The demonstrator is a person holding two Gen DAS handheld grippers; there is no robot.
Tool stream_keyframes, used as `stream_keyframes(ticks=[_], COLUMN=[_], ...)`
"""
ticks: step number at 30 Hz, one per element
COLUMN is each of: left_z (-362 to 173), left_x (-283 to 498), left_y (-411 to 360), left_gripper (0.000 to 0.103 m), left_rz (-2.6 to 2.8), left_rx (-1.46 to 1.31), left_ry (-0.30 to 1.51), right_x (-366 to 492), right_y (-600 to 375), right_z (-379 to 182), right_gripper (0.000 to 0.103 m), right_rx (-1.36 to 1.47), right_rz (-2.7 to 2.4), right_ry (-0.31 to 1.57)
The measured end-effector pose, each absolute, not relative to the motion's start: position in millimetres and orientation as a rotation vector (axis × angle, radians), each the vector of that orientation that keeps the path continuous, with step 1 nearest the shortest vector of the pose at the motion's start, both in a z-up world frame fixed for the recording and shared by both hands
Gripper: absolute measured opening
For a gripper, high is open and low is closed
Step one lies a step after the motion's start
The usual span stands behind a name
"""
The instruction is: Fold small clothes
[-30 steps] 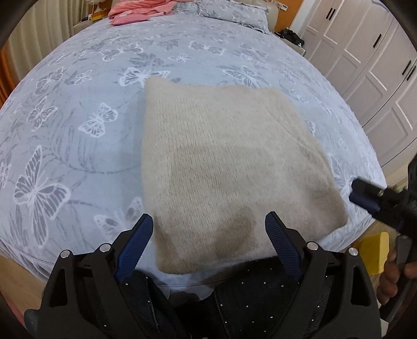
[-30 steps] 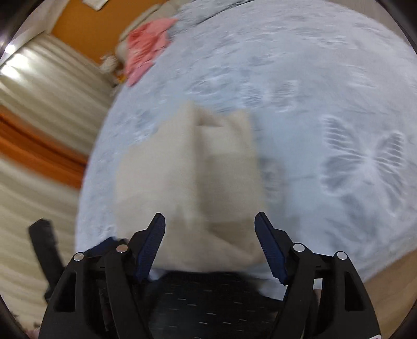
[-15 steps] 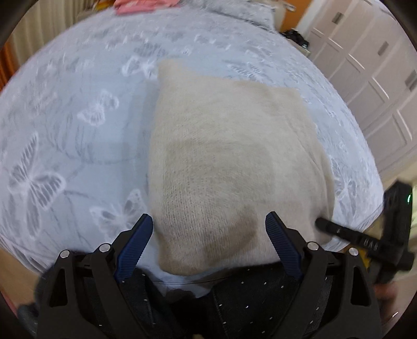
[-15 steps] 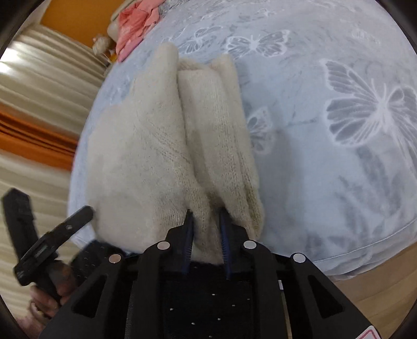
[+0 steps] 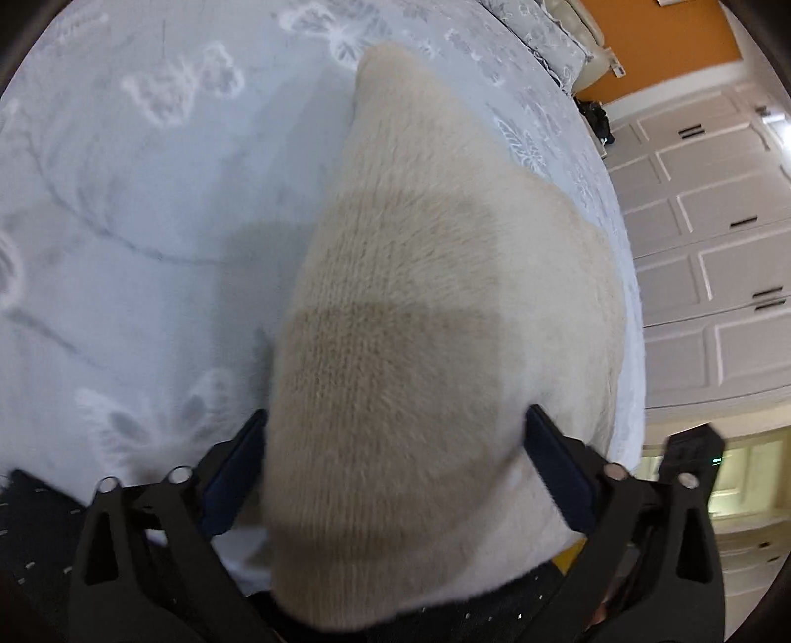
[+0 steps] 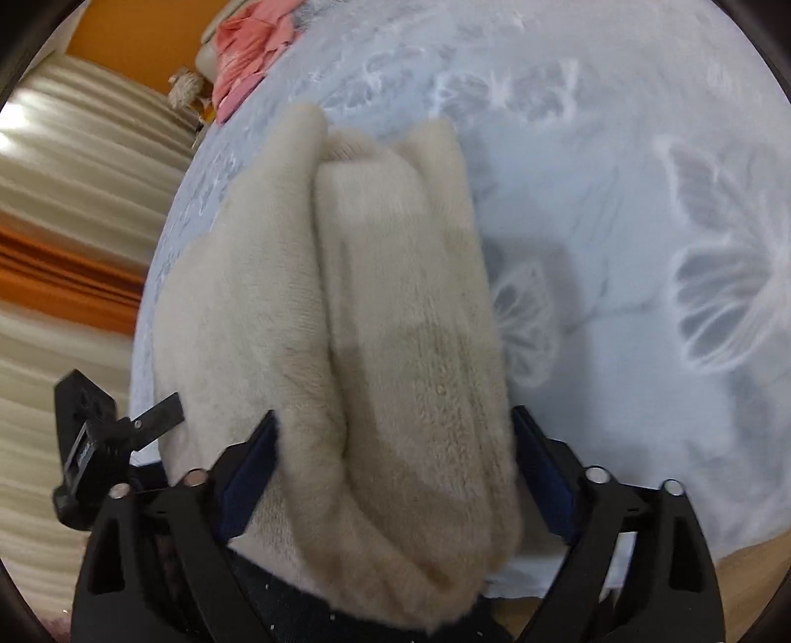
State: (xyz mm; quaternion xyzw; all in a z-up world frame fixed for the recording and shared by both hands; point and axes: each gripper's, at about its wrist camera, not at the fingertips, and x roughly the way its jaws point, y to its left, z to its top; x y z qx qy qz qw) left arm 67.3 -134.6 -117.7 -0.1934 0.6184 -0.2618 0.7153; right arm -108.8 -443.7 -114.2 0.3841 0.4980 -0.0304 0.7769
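Two tools, both with jaws opening: left tool and right tool each straddling the near end of the folded beige knit sweater, pads spread wide on either side, not pinching. Lying on the butterfly-print bedspread near the bed's edge, folded into a compact bundle; in the right wrist view, two rolled layers side by side, a seam-like crease between them. Long axis running away from both cameras, far end narrowing toward the pillow side, near end under the tools. Probably the stage between folds: grip let go, a fresh hold being sought. Next move likely calling for closing on the near edge and carrying it over toward the far end, kept even on both sides. Pink clothing well apart at the head of the bed.
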Motion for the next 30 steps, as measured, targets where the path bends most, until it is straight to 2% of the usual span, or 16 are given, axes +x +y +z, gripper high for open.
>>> stream_keyframes(ticks=[8,9,10,11,12,13,14,17,23,30], left_z=[-119.6,-117.9,-115.4,-112.9,-109.4,-102.5,-97.3,-72.4,-5.2,85.8], left_x=[81.1,81.4,82.4,82.4,82.1,81.5,80.9,76.4,55.0,-5.9], left_y=[-153.9,-154.4,-154.9,-154.1,-153.1,-151.8,-150.7,-149.5,-136.2,-99.4], left_gripper=[0.096,0.093,0.085,0.073,0.069,0.061,0.054,0.047,0.045,0.046], left_rz=[-0.609,-0.603,-0.596,-0.595,-0.597,-0.597,-0.596,-0.6,-0.621,-0.647], left_rx=[-0.398,-0.397,-0.398,-0.399,-0.401,-0.392,-0.384,-0.349,-0.275,-0.132], left_ry=[1.378,1.383,1.393,1.4,1.407,1.412,1.413,1.396,1.304,1.141], right_x=[-82.3,-83.7,-82.5,-81.1,-82.0,-82.0,-78.9,-82.0,-99.2,-150.5], right_y=[-435.3,-435.8,-435.9,-436.3,-435.3,-433.5,-431.5,-421.1,-393.9,-342.8], right_z=[-115.4,-115.3,-115.2,-114.3,-112.4,-107.6,-100.5,-71.4,-14.5,55.7], right_gripper=[0.098,0.088,0.071,0.061,0.052,0.046,0.045,0.041,0.04,0.04], right_rx=[0.845,0.858,0.882,0.906,0.941,0.94,0.922,0.891,0.86,0.776], right_rz=[-0.058,-0.061,-0.056,-0.047,-0.039,-0.042,-0.046,-0.055,-0.006,0.091], right_ry=[1.115,1.119,1.124,1.124,1.119,1.116,1.116,1.085,1.018,0.919])
